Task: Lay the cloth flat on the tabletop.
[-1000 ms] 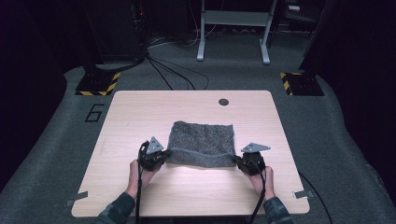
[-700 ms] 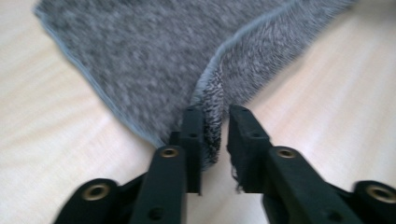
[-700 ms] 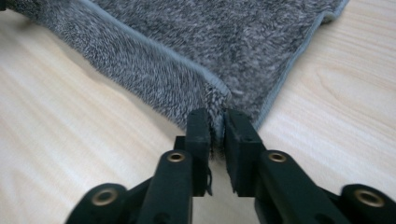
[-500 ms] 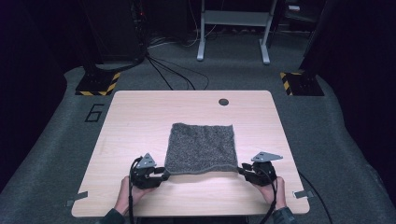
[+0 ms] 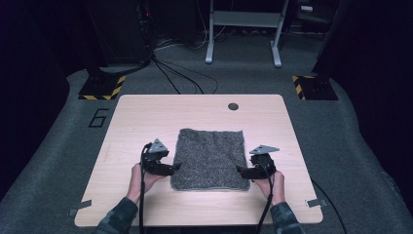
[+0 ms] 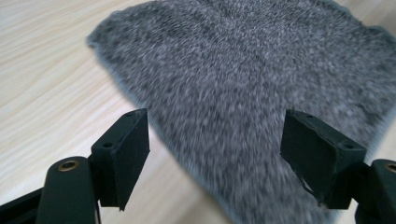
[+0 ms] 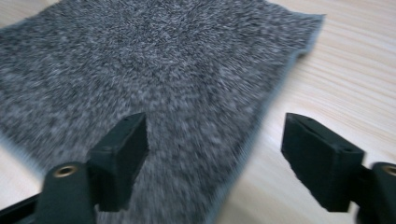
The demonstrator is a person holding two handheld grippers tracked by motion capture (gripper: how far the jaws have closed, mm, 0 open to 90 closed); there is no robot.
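A grey fuzzy cloth (image 5: 210, 158) lies flat on the wooden table (image 5: 146, 117), spread to a near square. My left gripper (image 5: 176, 166) hovers at the cloth's left edge, near its front corner. Its jaws have just been opening and stand wide over the cloth (image 6: 243, 93), pressing on nothing. At the right edge, also near the front, my right gripper (image 5: 239, 169) points in toward the cloth. Its jaws have just been opening too and stand apart above the cloth's (image 7: 154, 79) border, with nothing gripped between them.
A small dark round hole (image 5: 233, 106) sits near the table's far edge. Bare wood surrounds the cloth on all sides. Beyond the table are a carpeted floor, cables (image 5: 175, 73), a metal stand (image 5: 243, 29) and yellow-black striped bases (image 5: 102, 87).
The cloth's raised front edge has been pulled toward me and laid down flat. Both grippers let go of it, opened, and moved back up beside the cloth's front corners.
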